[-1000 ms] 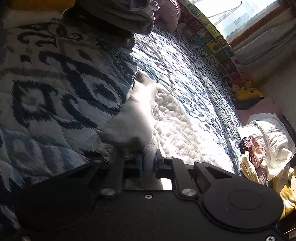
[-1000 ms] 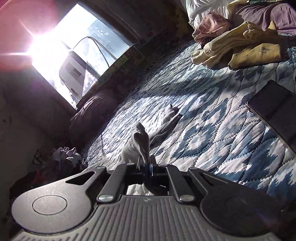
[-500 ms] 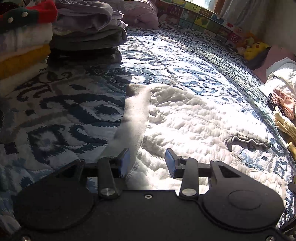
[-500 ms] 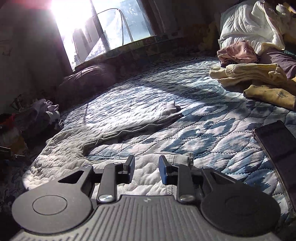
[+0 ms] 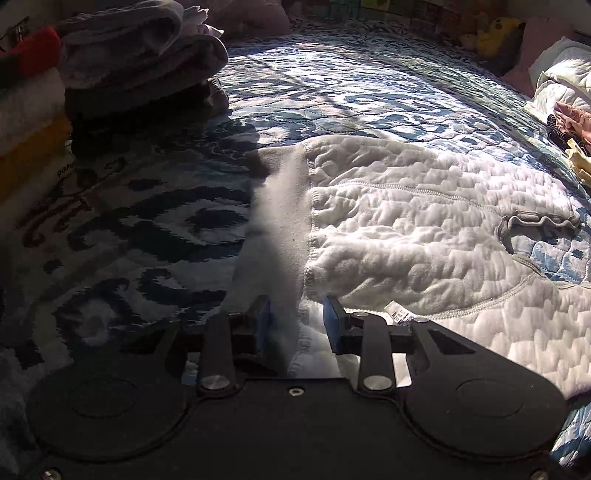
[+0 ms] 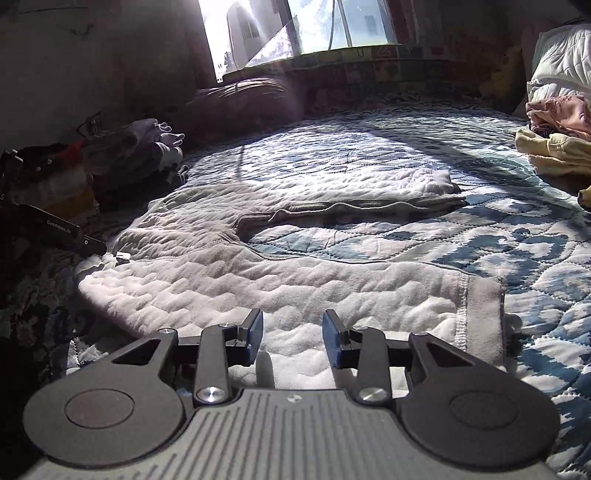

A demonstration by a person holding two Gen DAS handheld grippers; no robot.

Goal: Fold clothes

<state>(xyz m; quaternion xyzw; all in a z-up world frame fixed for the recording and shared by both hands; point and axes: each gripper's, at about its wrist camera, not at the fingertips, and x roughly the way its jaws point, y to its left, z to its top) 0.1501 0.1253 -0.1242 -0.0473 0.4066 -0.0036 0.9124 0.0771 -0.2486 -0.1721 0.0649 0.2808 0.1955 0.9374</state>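
A white quilted garment (image 5: 406, 221), possibly a pair of trousers, is spread flat on a bed covered by a blue and white patterned quilt (image 6: 517, 258). The left gripper (image 5: 297, 325) is seen with its jaws apart, poised over the garment's smooth grey band (image 5: 280, 221), with nothing clamped between them. The right gripper (image 6: 292, 334) is likewise held wide, above the fleecy fabric near a grey cuff (image 6: 484, 317). A stack of folded clothes (image 5: 140, 62) is seen at the left of the bed, and a loose pile of yellow and pink clothes (image 6: 554, 140) lies at the right. A sunlit window (image 6: 295, 26) is seen beyond the bed.
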